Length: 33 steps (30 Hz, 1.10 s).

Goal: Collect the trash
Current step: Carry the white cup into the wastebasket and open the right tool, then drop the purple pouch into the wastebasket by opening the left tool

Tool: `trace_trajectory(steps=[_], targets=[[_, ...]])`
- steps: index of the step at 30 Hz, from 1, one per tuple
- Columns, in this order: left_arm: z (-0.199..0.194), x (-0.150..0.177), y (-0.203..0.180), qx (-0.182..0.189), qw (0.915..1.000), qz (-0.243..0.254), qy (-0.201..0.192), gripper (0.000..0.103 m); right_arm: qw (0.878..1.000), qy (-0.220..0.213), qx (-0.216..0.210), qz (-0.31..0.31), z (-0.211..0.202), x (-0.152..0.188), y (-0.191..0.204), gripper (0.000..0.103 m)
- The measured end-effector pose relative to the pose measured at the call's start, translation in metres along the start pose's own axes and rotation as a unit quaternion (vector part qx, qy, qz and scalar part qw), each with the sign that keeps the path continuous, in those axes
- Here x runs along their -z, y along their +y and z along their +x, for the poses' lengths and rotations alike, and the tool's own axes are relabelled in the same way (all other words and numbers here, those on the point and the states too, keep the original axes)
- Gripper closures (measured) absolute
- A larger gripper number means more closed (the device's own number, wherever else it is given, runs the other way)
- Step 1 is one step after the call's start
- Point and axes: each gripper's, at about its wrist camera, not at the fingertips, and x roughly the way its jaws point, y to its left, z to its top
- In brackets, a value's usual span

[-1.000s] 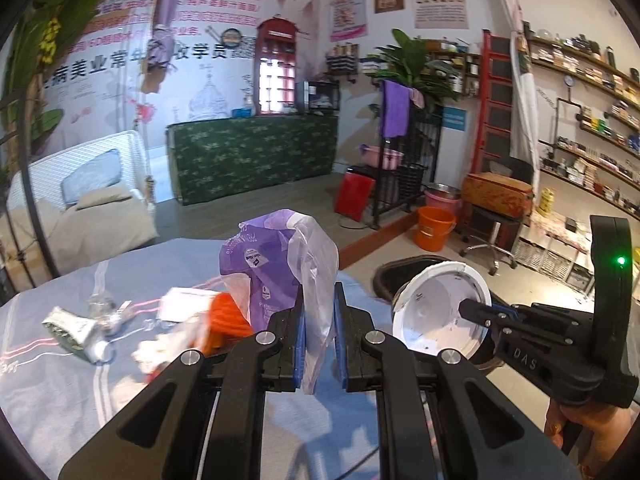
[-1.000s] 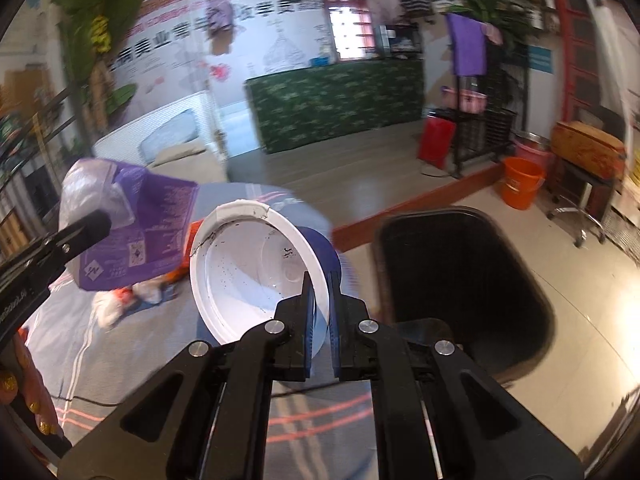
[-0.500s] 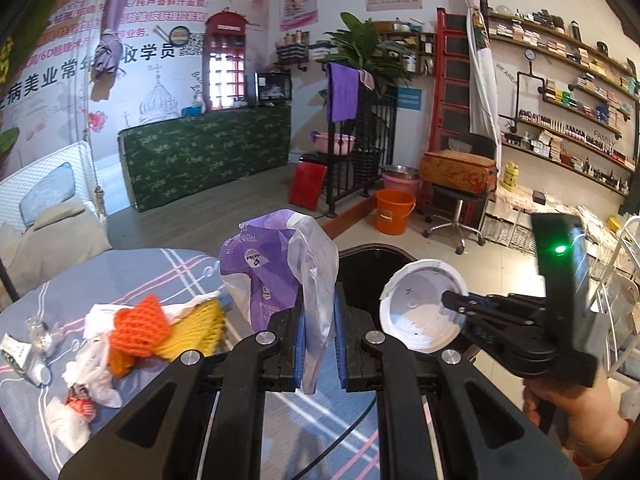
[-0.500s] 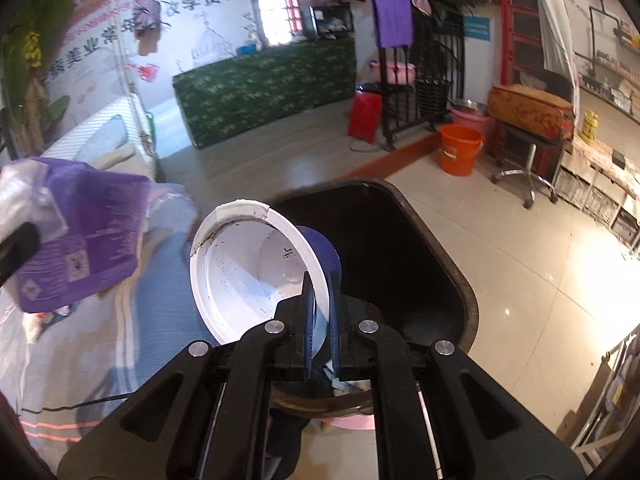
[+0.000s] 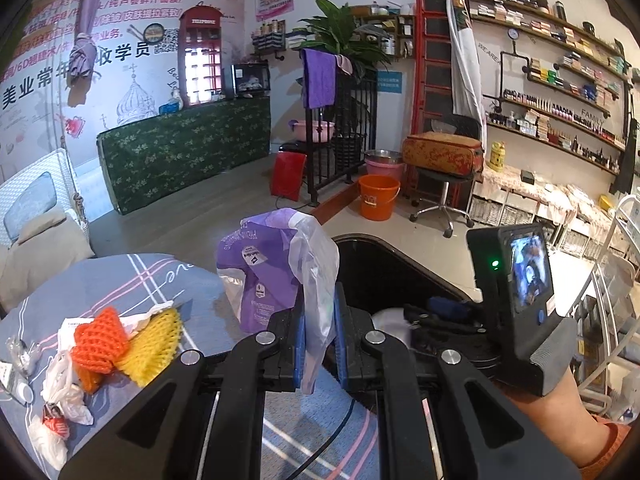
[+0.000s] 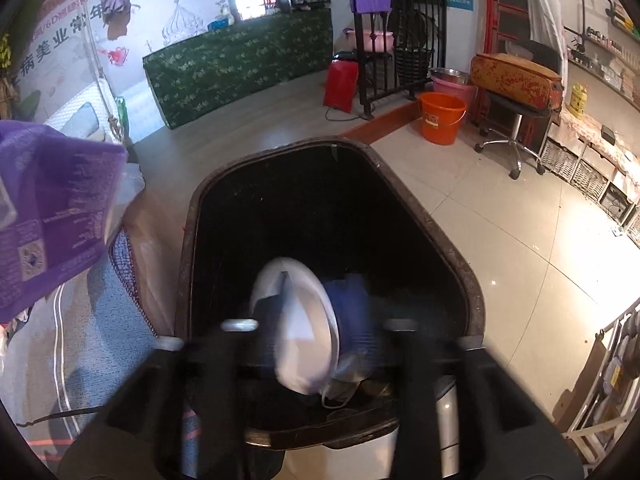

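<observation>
thin plastic bag (image 5: 280, 272); glossy floor tiles (image 6: 520, 216)

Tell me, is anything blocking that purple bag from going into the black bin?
Nothing visible blocks it. The purple bag hangs pinched in the left tool, just short of the open black bin. Only the white cup, inside the bin's mouth by the blurred right tool, sits nearby.

A blurred white-and-blue paper cup (image 6: 308, 328) lies tilted inside the black trash bin (image 6: 436, 236).
</observation>
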Motion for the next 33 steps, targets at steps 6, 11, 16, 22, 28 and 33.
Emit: trace_trajectory(steps=[6, 11, 16, 22, 28, 33], targets=[[0.009, -0.002, -0.007, 0.014, 0.9998, 0.008, 0.011, 0.091, 1.0, -0.022, 0.005, 0.015, -0.019, 0.004, -0.009, 0.042], [0.02, -0.005, -0.014, 0.029, 0.9991, 0.02, 0.023, 0.091, 0.999, -0.042, 0.017, 0.014, -0.04, 0.01, -0.015, 0.042], [0.036, -0.011, -0.029, 0.05, 0.9978, 0.026, 0.035, 0.091, 0.997, -0.06, 0.037, 0.02, -0.061, 0.017, -0.027, 0.04], [0.049, -0.012, -0.049, 0.072, 0.9958, 0.034, 0.047, 0.091, 0.995, -0.075, 0.049, 0.045, -0.084, 0.025, -0.05, 0.04], [0.065, -0.011, -0.066, 0.101, 0.9925, 0.028, 0.062, 0.091, 0.993, -0.076, 0.065, 0.067, -0.089, 0.029, -0.07, 0.04], [0.081, -0.01, -0.072, 0.126, 0.9886, 0.016, 0.081, 0.091, 0.992, -0.078, 0.069, 0.076, -0.095, 0.03, -0.077, 0.04]])
